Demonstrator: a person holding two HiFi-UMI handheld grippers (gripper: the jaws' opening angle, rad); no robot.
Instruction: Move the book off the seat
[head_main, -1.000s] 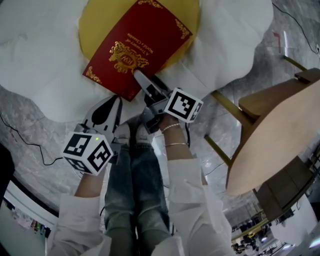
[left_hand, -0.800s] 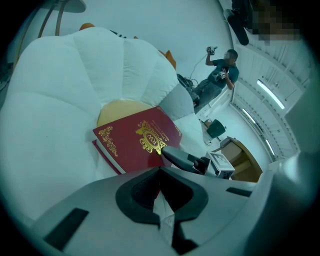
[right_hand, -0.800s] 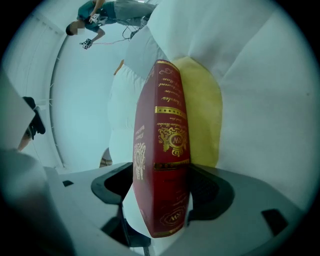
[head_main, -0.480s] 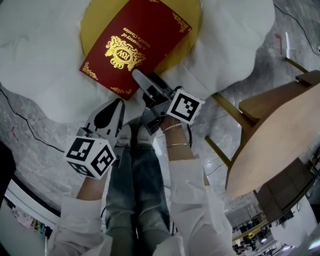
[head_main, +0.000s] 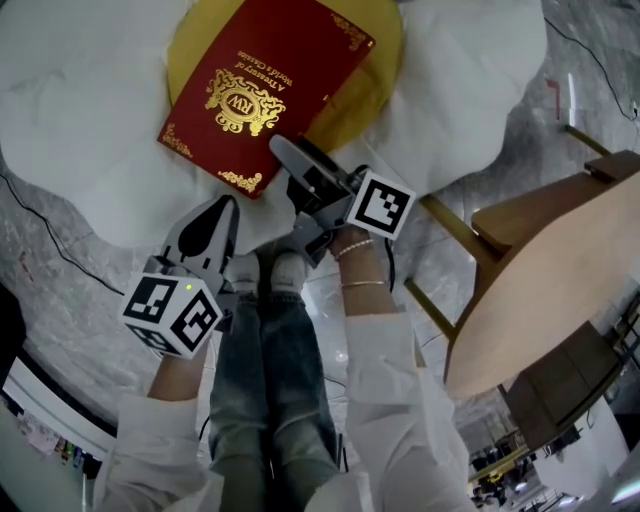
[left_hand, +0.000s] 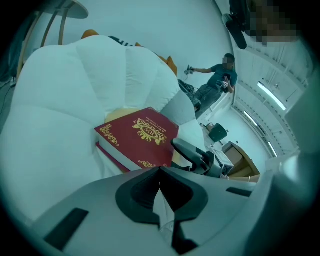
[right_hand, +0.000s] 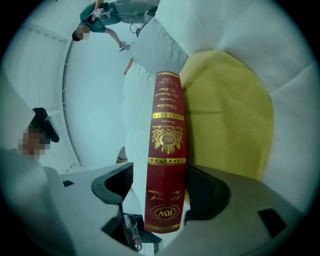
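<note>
white petal-shaped seat (head_main: 90, 120) with yellow centre (head_main: 372, 85) on grey marble floor (head_main: 60, 290), wooden table (head_main: 540, 270) at right, red book (head_main: 265, 85) laid on the centre, near spine flanked by right gripper's (head_main: 288, 158) spread jaws, left gripper (head_main: 215, 225) pressed together, empty

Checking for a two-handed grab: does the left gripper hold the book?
No, the left gripper hangs short of the book, with nothing between its jaws, which stand together.

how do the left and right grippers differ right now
The left gripper has its jaws together and empty; the right gripper has jaws apart, straddling the red book at its spine. The left gripper sits back from the book; the right gripper reaches its edge. Both carry marker cubes.
</note>
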